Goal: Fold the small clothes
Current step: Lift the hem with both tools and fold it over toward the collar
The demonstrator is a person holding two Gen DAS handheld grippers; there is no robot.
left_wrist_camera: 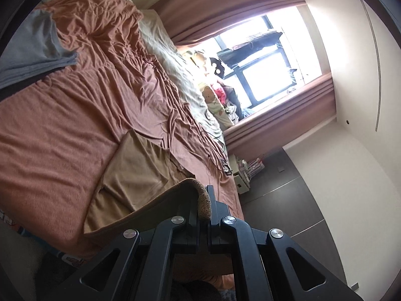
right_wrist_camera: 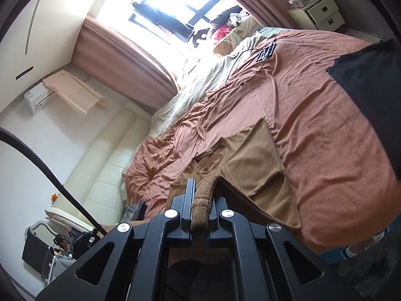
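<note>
In the upper left of the left wrist view a grey folded cloth (left_wrist_camera: 37, 50) lies on the pink bedspread (left_wrist_camera: 62, 138), and in the middle lower part the tan shirt (left_wrist_camera: 140, 165) is spread flat on it. At the bottom centre the left gripper (left_wrist_camera: 204, 200) has its fingers closed tight on the ribbed hem (left_wrist_camera: 204, 204) of this shirt and lifts it off the bed. In the right wrist view the right gripper (right_wrist_camera: 201, 200) at the bottom centre is clamped on the hem (right_wrist_camera: 201, 205) in the same way, and a black cloth (right_wrist_camera: 371, 95) lies at the right edge. I judge the step is the bottom fold: both grippers should next carry the hem together toward the collar (right_wrist_camera: 208, 154) and keep it level. The only container is a white drawer box (right_wrist_camera: 318, 12) in the upper right; its drawers are shut, so I cannot tell the contents.
</note>
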